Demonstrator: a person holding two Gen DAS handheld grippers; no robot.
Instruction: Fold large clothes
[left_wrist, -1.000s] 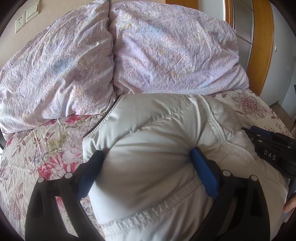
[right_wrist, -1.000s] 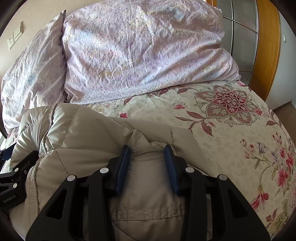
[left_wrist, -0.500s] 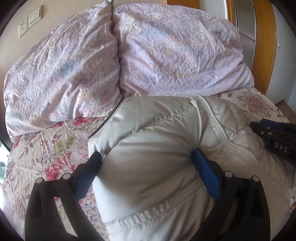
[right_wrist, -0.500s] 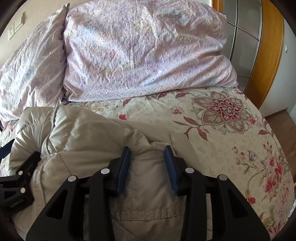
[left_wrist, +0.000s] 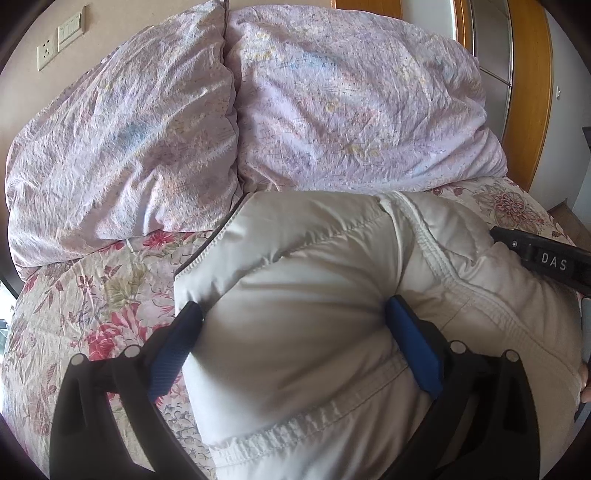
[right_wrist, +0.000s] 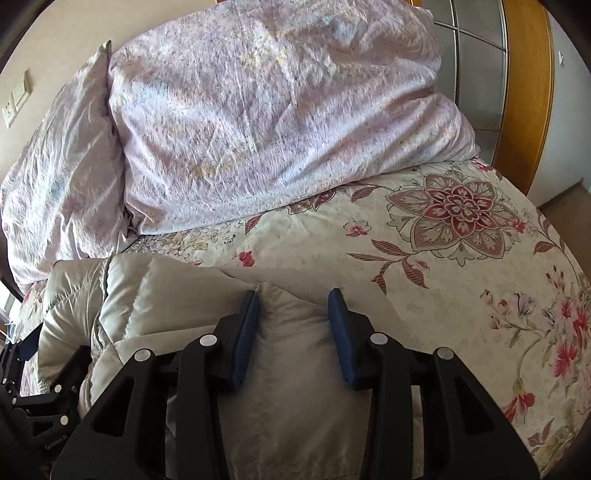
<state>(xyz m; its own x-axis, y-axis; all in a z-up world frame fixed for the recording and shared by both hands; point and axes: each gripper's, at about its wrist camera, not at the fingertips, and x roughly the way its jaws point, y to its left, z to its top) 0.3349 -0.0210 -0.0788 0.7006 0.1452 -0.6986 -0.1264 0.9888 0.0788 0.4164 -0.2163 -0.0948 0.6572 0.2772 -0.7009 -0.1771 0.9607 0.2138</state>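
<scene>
A puffy off-white padded jacket (left_wrist: 317, 280) lies bunched on the floral bed cover. My left gripper (left_wrist: 291, 314) has its blue pads wide apart around a thick bulge of the jacket and squeezes it from both sides. My right gripper (right_wrist: 293, 299) is shut on a narrower fold of the same jacket (right_wrist: 177, 291) near its right edge. The right gripper's black body shows at the right of the left wrist view (left_wrist: 546, 258). The left gripper's body shows at the lower left of the right wrist view (right_wrist: 40, 398).
Two large pale lilac pillows (left_wrist: 351, 96) (left_wrist: 118, 147) lean against the wall at the head of the bed. The floral cover (right_wrist: 461, 236) stretches to the right of the jacket. A wooden door frame (right_wrist: 524, 81) stands at the far right.
Both grippers have moved a little forward and up with the jacket still held. The right gripper's jaws have spread slightly wider on the fold.
</scene>
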